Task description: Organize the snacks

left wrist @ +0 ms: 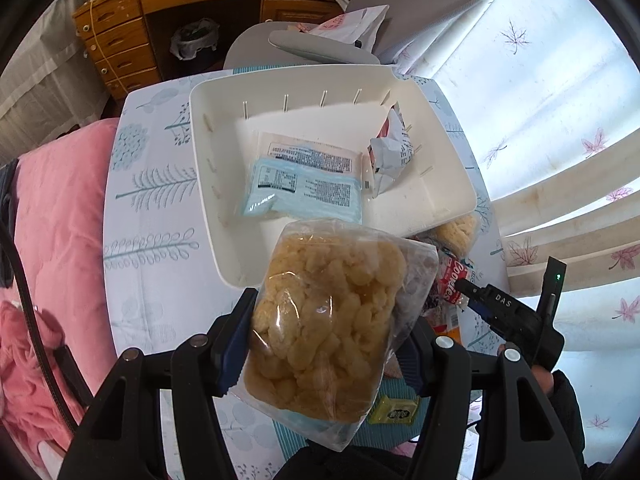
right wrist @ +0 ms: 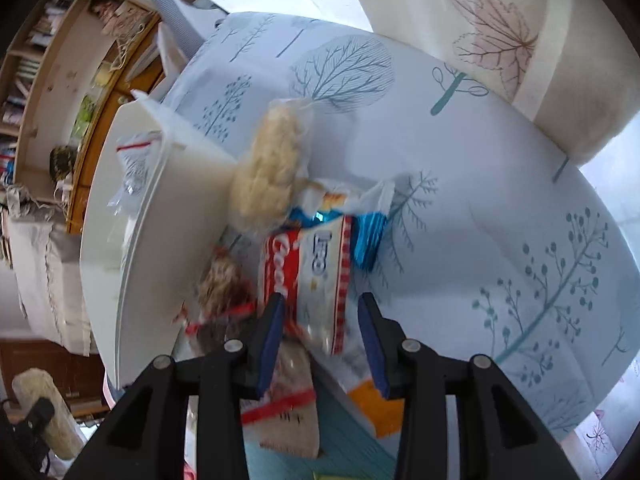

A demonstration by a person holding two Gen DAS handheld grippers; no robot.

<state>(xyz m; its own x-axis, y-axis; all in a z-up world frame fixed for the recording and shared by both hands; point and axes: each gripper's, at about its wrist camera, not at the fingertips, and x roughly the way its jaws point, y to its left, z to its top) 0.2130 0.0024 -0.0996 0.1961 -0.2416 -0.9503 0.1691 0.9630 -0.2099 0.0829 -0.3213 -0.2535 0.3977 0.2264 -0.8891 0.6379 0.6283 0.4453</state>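
Observation:
My left gripper (left wrist: 326,332) is shut on a clear bag of yellow puffed snack (left wrist: 324,320) and holds it above the near edge of the white bin (left wrist: 208,152). The bin holds a light blue packet (left wrist: 300,188) and a crumpled white and red wrapper (left wrist: 390,148). My right gripper (right wrist: 322,340) is open, its fingers either side of a red and white cookie packet (right wrist: 316,272) in the snack pile beside the bin (right wrist: 136,240). That gripper also shows in the left wrist view (left wrist: 476,296). A second puffed snack bag (right wrist: 268,168) leans on the bin wall.
The table wears a white cloth with blue tree prints (left wrist: 152,200). A pink quilt (left wrist: 52,220) lies to the left. A grey chair (left wrist: 320,44) and a wooden desk (left wrist: 168,4) stand behind. Curtains (left wrist: 560,120) hang on the right. A small yellow packet (left wrist: 394,410) lies under the held bag.

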